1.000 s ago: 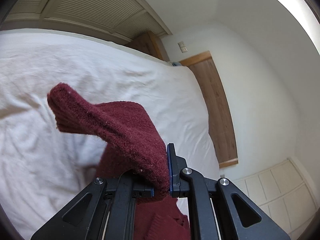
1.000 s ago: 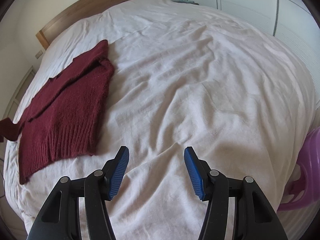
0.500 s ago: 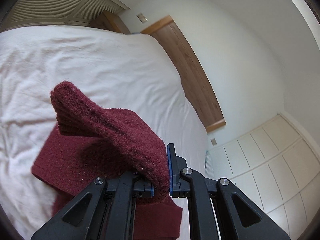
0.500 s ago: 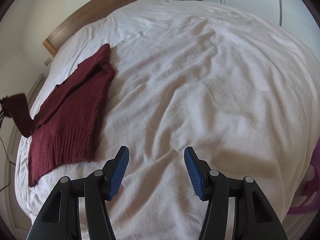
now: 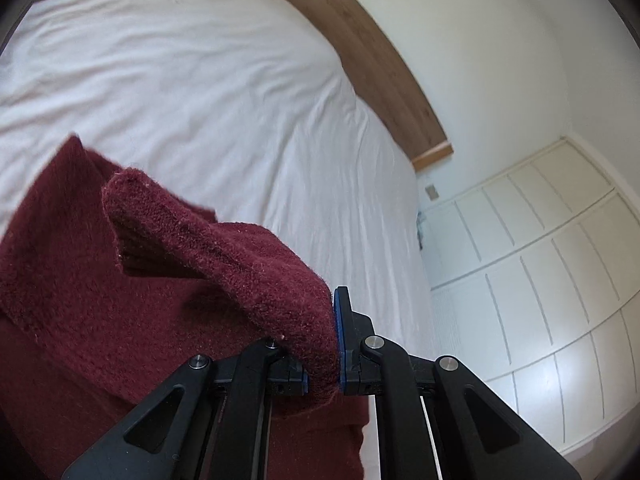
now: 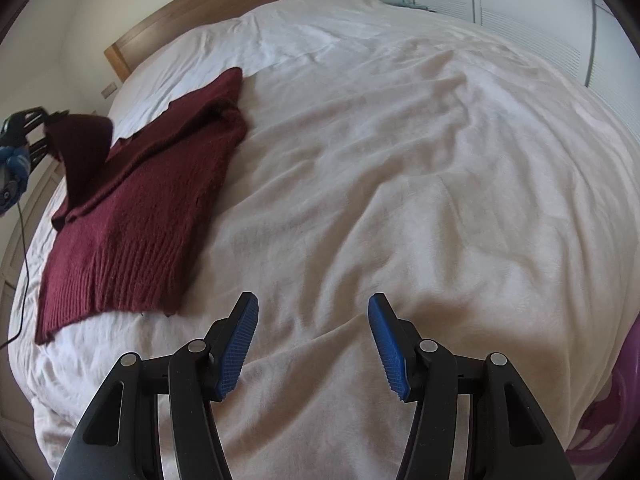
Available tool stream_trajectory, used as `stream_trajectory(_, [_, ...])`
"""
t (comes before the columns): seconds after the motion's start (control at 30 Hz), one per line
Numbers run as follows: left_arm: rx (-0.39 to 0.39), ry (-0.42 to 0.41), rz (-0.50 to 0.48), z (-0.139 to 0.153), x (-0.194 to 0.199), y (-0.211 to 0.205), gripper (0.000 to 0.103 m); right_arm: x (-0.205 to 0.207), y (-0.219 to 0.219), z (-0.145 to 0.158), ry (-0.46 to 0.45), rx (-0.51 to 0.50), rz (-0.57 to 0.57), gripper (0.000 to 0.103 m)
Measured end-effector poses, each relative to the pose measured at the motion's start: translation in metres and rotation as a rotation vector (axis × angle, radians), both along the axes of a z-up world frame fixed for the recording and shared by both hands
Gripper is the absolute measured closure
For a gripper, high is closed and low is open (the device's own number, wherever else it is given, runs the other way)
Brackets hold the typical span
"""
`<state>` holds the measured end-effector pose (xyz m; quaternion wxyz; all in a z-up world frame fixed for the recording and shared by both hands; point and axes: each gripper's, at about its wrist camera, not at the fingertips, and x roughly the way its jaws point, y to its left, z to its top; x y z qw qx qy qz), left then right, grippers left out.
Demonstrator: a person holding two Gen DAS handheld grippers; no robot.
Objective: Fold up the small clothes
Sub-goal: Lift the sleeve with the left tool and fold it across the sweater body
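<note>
A dark red knitted sweater (image 6: 136,216) lies spread on the left side of a white bed (image 6: 400,160). My left gripper (image 5: 322,360) is shut on one sleeve (image 5: 224,256) and holds it lifted above the sweater's body (image 5: 80,312). In the right wrist view that gripper (image 6: 36,128) shows at the far left edge with the raised sleeve (image 6: 84,148) hanging from it. Near the bed's front edge my right gripper (image 6: 314,344) stands open over bare sheet, well right of the sweater, with nothing between its blue pads.
A wooden headboard (image 6: 208,16) runs along the far end of the bed. White panelled cupboard doors (image 5: 540,280) stand beside it. A purple plastic basket (image 6: 612,412) sits at the bed's right edge. A black cable (image 6: 22,272) hangs at the left.
My left gripper has carried the sleeve sideways over the sweater's body, and it now appears at the left of the right wrist view. The right gripper has barely moved and stays open.
</note>
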<state>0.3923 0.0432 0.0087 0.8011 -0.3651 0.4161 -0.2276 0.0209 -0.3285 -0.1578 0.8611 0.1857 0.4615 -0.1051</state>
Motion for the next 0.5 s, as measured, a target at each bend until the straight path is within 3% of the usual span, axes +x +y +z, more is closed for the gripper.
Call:
stream_trajectory(0.2, [0.116, 0.087, -0.097, -0.051, -0.006, -0.063, 0.096, 0.001, -0.003, -0.006, 0.003, 0.014, -0.002, 0.044])
stream_trajectory(0.37, [0.216, 0.159, -0.151, -0.096, -0.020, -0.092, 0.096, 0.002, -0.005, -0.010, 0.005, 0.025, -0.007, 0.044])
stream_trajectory(0.5, [0.159, 0.185, -0.138, -0.109, -0.031, -0.083, 0.089, 0.002, -0.005, -0.012, 0.007, 0.031, -0.006, 0.044])
